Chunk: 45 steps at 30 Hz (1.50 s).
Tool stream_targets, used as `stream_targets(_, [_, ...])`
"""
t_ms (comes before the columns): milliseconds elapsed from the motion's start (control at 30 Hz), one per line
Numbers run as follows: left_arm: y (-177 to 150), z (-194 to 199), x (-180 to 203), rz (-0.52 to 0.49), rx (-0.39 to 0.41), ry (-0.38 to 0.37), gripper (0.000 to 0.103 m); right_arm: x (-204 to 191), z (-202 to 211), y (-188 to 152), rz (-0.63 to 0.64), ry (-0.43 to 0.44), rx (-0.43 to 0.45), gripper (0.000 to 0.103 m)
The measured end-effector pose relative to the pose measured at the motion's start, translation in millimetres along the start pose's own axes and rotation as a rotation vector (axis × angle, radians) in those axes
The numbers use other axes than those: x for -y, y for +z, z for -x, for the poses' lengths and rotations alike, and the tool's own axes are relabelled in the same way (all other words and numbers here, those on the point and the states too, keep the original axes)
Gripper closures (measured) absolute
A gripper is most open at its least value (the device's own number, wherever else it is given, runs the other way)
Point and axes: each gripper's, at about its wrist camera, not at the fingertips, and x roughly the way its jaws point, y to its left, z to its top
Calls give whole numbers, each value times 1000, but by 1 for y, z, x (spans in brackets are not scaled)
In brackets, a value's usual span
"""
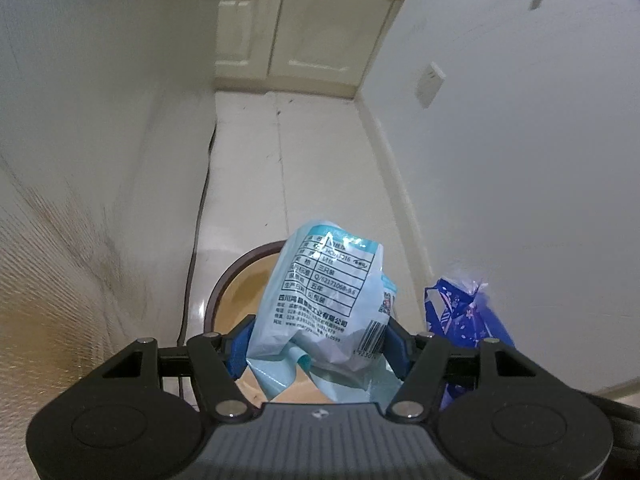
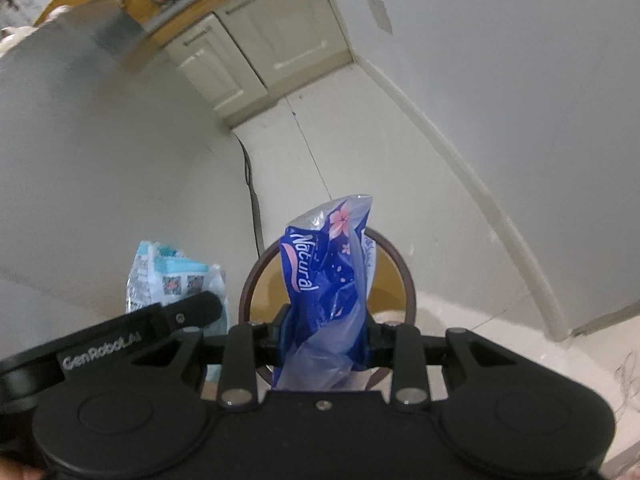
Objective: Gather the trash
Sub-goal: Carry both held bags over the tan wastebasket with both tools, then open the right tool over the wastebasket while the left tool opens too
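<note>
My left gripper (image 1: 316,336) pinches a crumpled pale-blue printed plastic wrapper (image 1: 324,296); right gripper (image 2: 326,334) clamps a dark-blue flowered plastic bag (image 2: 326,272). Both hang upright over the round brown-rimmed bin (image 2: 256,276), just below & ahead, left wrapper nearer its right rim

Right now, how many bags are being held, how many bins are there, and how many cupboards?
Light blue wrapper bag: 1, in the left hand-held gripper
Dark blue plastic bag: 1, in the right hand-held gripper
Round bin: 1
Cupboard: 1
Total: 4
</note>
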Motion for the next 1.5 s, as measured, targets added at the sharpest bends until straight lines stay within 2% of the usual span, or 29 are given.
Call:
stream_targets(267, [-9,-52,-30,53,-32,22,38,9,-78,-6,-19,29,-81,70])
stream_targets(533, [-6,-76,-37,41,-19,3,38,2,-128,3,101,28,-100,68])
stream_targets(600, [-8,-79,-39,40,-20,-2,38,4,-135,4,111,20,-89,62])
stream_targets(667, [-9,-83,-42,46,-27,-3,38,5,-138,5,127,9,-73,40])
stream_targets(767, [-11,-89,-47,50,-33,3,38,7,-138,5,190,-19,-79,27])
stream_targets(833, [-11,-93,-48,51,-40,0,38,9,-138,2,247,-29,-116,20])
stream_targets(967, [-12,-101,-46,31,-56,-9,38,12,-132,-6,322,-65,-148,20])
stream_targets(1200, [-15,-114,-45,8,-88,-12,37,11,-130,-6,351,-65,-176,20])
stream_targets(1333, [-15,-122,-48,20,-113,16,31,12,-134,-6,358,-74,-197,20])
stream_targets(1400, [-15,-125,-50,24,-132,28,22,10,-142,-3,363,-79,-206,19])
stream_targets(1500, [-15,-129,-49,3,-156,51,16,9,-144,-1,370,-86,-219,18])
